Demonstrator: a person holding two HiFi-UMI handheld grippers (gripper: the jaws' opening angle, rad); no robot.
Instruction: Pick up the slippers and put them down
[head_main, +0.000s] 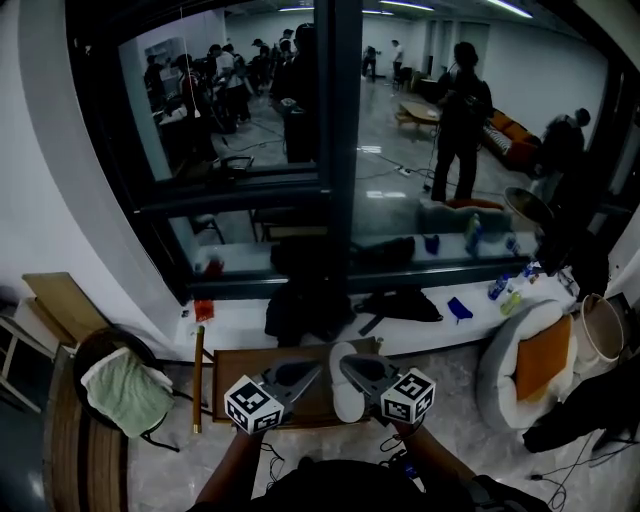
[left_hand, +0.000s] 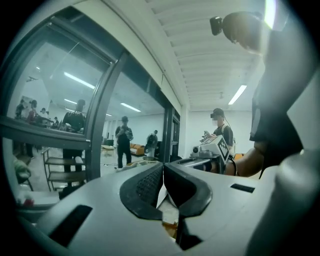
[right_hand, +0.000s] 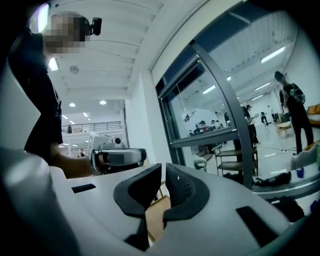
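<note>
One white slipper (head_main: 346, 392) lies on a low wooden table (head_main: 300, 404), seen from above between my two grippers. Both grippers are held up level above it, side by side. My left gripper (head_main: 312, 369) has its jaws together, and in the left gripper view (left_hand: 162, 168) only a pale sliver of what lies below shows through the slit. My right gripper (head_main: 346, 363) is shut too, with nothing between its pads (right_hand: 163, 168). Each gripper shows in the other's view: the right one (left_hand: 214, 150) and the left one (right_hand: 118, 156). I see no second slipper.
A tall dark-framed glass wall (head_main: 335, 120) stands ahead, with people beyond it. Its white ledge (head_main: 240, 325) carries dark clothes and small bottles. A green towel (head_main: 125, 392) drapes a round stool at the left. A white and orange cushion bed (head_main: 532, 362) sits at the right.
</note>
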